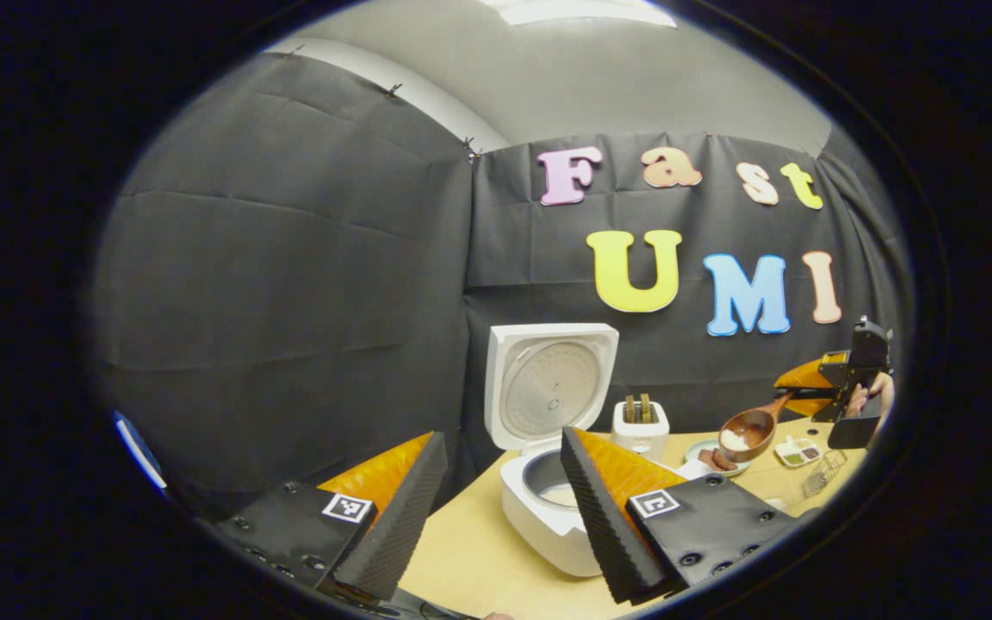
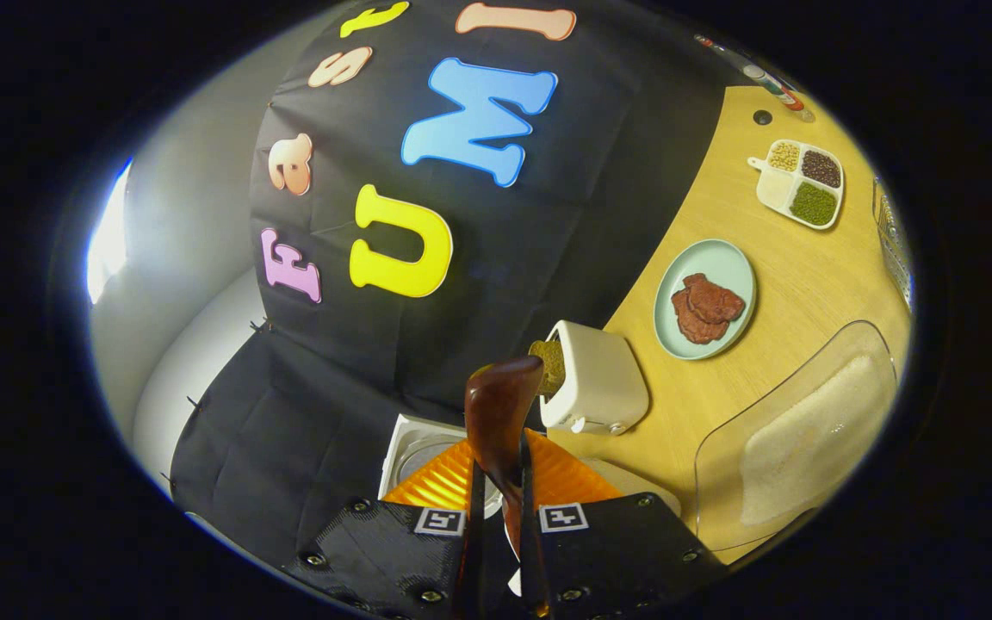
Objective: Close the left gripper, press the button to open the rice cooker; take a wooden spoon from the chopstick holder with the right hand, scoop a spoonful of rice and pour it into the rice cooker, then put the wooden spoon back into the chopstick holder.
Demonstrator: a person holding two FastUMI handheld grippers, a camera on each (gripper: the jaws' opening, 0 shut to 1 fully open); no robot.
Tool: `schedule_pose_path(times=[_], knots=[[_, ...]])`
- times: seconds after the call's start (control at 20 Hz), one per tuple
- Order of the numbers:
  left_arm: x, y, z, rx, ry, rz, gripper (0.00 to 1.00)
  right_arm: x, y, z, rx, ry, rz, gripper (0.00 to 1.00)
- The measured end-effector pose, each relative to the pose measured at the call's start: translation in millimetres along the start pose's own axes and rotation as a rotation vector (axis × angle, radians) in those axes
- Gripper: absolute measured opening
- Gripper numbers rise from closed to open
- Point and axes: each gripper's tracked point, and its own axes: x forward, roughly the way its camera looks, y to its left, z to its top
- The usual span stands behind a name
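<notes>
Left gripper view: the left gripper (image 1: 496, 508) stands nearest, its two ribbed, wedge-shaped fingers (image 1: 599, 517) spread wide apart with nothing between them. Through the gap and just ahead sits the rice cooker (image 1: 548, 508), a rounded white plastic body on the pale wood-grain table (image 1: 470, 560). Its lid (image 1: 548, 383) stands upright and open, showing a dull metal inner plate; the right finger cuts off part of the pot, and what lies inside is hard to make out. Beyond the cooker stands a small white box-like holder (image 1: 641, 430) with two brown pieces rising from its slots. Far to the right of the fingers, the right gripper (image 1: 815, 392), held by a hand (image 1: 879, 394), carries the wooden spoon (image 1: 750, 430) level above the table, its round bowl heaped with white rice.

Right gripper view: the right gripper (image 2: 498, 508) is clamped on the spoon's glossy dark-brown handle (image 2: 500, 422), both fingers pressing its sides; the spoon's bowl faces away, so its load is hidden. Ahead and to the right lie the white holder (image 2: 595, 387), a pale green plate (image 2: 724, 263) bearing reddish-brown slices, and a four-part white tray (image 2: 771, 185) of grains. A clear plastic tub (image 2: 806, 430) holding rice sits close on the right, its far edge cut off.
</notes>
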Motion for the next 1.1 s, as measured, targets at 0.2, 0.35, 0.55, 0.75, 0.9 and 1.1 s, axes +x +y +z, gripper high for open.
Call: schedule_pose_path(times=[0.2,0.35,0.55,0.75,0.9,1.1], knots=[[-6.6,19.4,-6.5,0.0,0.015,0.033,0.96,29.2,15.1,-25.1,-0.031,0.032,0.012,0.17],[-8.3,34.0,-11.4,0.001,0.021,0.061,0.96,51.4,21.0,-44.4,-0.051,0.058,0.012,0.17],[-13.5,53.3,-17.8,-0.004,0.043,0.094,0.96,83.7,22.1,-71.2,-0.068,0.097,0.007,0.17],[-19.8,69.8,-31.8,0.006,0.077,0.116,0.91,116.2,22.0,-90.3,-0.104,0.104,-0.005,0.17],[-27.6,77.3,-37.3,0.014,0.09,0.129,0.93,137.0,16.3,-104.3,-0.183,0.111,-0.036,0.17],[-24.8,85.9,-44.9,-0.001,0.107,0.143,0.97,154.7,12.0,-130.7,-0.359,0.157,-0.077,0.17]])
